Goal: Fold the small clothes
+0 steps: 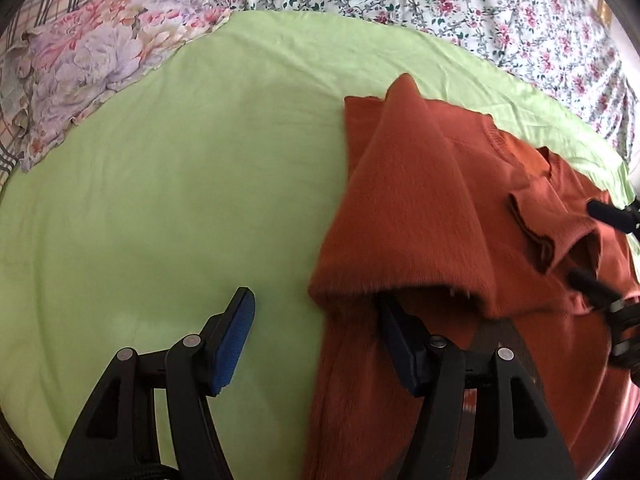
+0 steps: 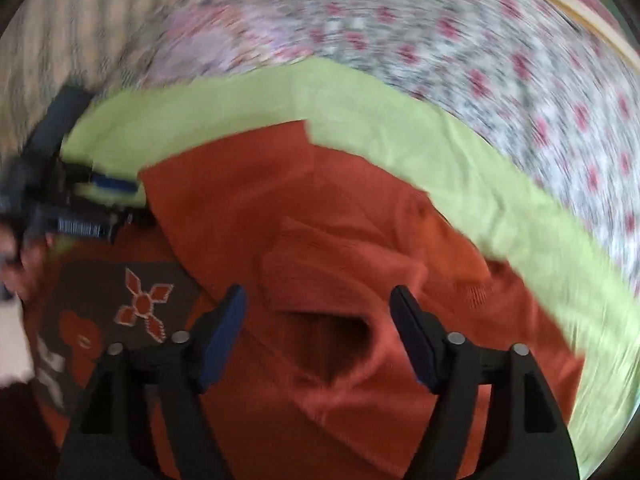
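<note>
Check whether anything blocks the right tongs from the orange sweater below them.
Nothing visible does. The right tongs stand open directly over the sweater, with only its own folded sleeve between the fingers. The left tongs are off at the sweater's far edge, out of the way.

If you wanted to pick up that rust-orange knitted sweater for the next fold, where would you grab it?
I'd probably take the rust-orange knitted sweater by its folded-over sleeve cuff, coming from the near edge with one finger under the flap. The cuff lies raised over the body with a shadowed gap beneath, so there is a free edge to pinch. The flat middle offers none on the light green sheet.
</note>
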The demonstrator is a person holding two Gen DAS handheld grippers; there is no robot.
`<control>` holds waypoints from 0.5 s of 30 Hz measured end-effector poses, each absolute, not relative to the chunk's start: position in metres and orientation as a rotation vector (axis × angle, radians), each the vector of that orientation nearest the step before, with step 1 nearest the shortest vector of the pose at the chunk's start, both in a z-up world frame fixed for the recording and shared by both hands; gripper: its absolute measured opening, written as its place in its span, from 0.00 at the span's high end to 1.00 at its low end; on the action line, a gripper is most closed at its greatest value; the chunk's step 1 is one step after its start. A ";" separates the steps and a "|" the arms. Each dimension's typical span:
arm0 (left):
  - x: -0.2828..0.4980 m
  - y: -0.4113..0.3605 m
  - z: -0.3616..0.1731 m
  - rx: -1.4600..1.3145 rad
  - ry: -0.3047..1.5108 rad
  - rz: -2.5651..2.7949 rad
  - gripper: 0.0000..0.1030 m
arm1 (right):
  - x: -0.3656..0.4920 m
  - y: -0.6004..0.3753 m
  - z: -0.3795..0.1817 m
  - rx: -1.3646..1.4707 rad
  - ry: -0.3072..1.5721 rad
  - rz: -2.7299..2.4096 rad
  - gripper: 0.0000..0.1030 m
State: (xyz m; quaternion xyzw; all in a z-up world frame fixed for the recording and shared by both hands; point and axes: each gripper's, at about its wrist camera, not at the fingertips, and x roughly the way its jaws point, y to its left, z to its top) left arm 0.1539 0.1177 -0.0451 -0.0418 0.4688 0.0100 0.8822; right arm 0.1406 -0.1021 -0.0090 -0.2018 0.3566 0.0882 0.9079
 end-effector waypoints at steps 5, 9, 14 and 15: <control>0.169 0.110 -0.042 -0.084 0.974 0.043 0.39 | 0.167 -0.098 -0.035 -0.519 0.800 0.093 0.59; 0.175 0.103 -0.043 -0.061 0.975 0.072 0.39 | 0.160 -0.141 -0.008 -0.255 0.783 0.031 0.85; 0.174 0.101 -0.043 -0.053 0.965 0.089 0.44 | 0.105 -0.229 0.032 0.165 0.666 -0.080 0.87; 0.174 0.100 -0.043 -0.055 0.964 0.093 0.44 | 0.093 -0.250 0.033 0.258 0.648 -0.104 0.87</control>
